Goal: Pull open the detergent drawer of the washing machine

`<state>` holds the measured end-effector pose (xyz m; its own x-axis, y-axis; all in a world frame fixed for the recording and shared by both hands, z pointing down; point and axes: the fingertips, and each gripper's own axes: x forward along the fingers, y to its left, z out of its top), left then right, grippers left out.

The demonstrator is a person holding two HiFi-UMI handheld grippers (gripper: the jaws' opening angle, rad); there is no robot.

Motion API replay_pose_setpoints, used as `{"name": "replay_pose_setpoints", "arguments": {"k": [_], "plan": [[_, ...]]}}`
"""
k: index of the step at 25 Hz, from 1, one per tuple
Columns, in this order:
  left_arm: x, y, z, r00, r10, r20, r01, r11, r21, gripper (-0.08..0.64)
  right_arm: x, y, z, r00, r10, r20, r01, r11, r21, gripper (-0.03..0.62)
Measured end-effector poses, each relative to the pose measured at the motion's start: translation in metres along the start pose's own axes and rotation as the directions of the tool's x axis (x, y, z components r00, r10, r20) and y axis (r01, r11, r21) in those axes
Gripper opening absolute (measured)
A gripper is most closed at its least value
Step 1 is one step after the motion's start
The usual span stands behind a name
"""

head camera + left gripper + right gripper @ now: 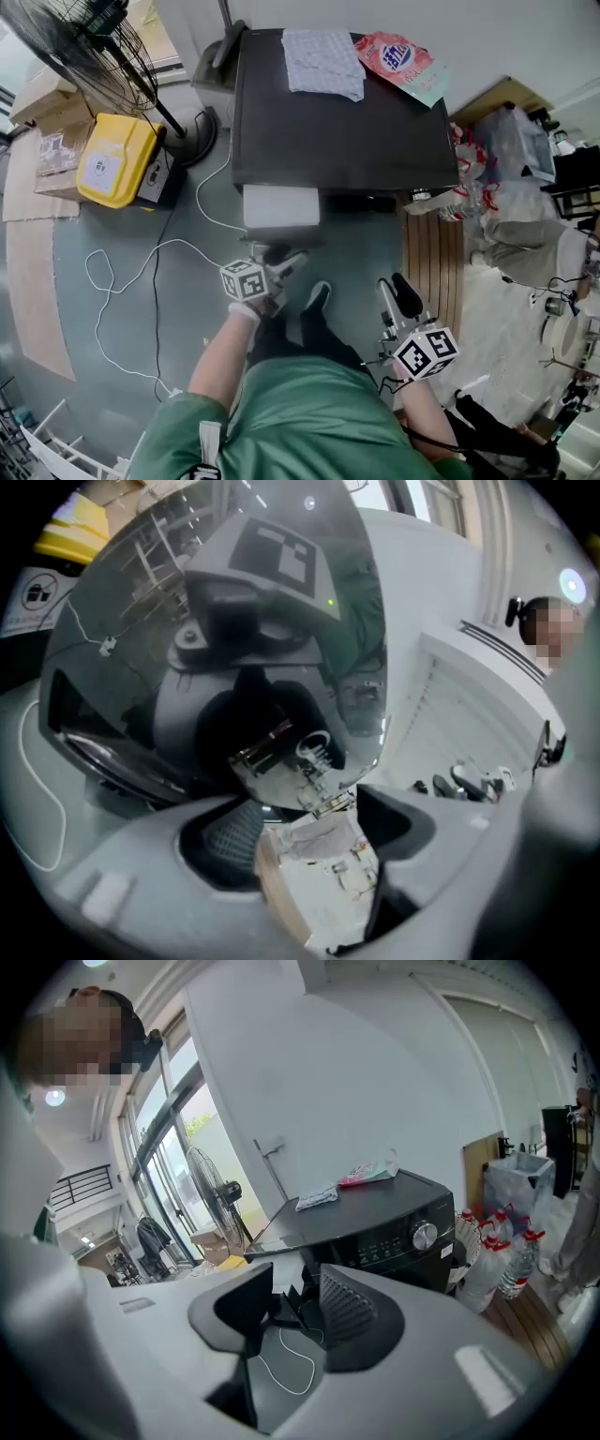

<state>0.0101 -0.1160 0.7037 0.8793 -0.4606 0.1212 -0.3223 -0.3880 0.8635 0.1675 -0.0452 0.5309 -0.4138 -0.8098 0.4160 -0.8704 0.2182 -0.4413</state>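
1. Floor [361, 253] before the washing machine [337, 122] gives us room; cable [112, 281] left, pallet [433, 258] right.
2. Detergent drawer [280, 206] juts out the front; we can't read its contents.
3. Left gripper [286, 261] near the drawer, right gripper [391, 286] back: jaws spread, empty.

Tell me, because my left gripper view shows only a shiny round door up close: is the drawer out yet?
Observer: Yes. The head view shows the white drawer sticking out of the washer at its front left.
Operator: Where is my left claw relative to it?
Observer: The left claw sits just in front of the drawer's outer edge, open, gripping nothing.
Operator: And the right one?
Observer: The right claw is open and empty, held back from the washer's front, off to the right.
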Motion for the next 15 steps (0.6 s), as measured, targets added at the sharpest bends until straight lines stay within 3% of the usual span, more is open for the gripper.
{"name": "replay_pose_setpoints", "arguments": {"k": [6,12,15], "plan": [[-0.012,-0.008,-0.020,0.999,0.018,-0.035,-0.018,1.000,-0.005,0.310,0.001,0.005,0.003,1.000,0.017,-0.007,-0.017,1.000,-0.007,0.156],[-0.018,-0.004,-0.035,0.985,0.125,-0.122,-0.122,0.992,0.033,0.313,0.005,0.011,0.021,0.999,0.034,0.022,-0.033,0.999,-0.020,0.156],[-0.031,-0.007,-0.046,0.973,0.160,-0.164,-0.159,0.987,0.018,0.311,0.006,0.012,0.031,0.998,0.039,0.045,-0.038,0.999,-0.024,0.156]]}}
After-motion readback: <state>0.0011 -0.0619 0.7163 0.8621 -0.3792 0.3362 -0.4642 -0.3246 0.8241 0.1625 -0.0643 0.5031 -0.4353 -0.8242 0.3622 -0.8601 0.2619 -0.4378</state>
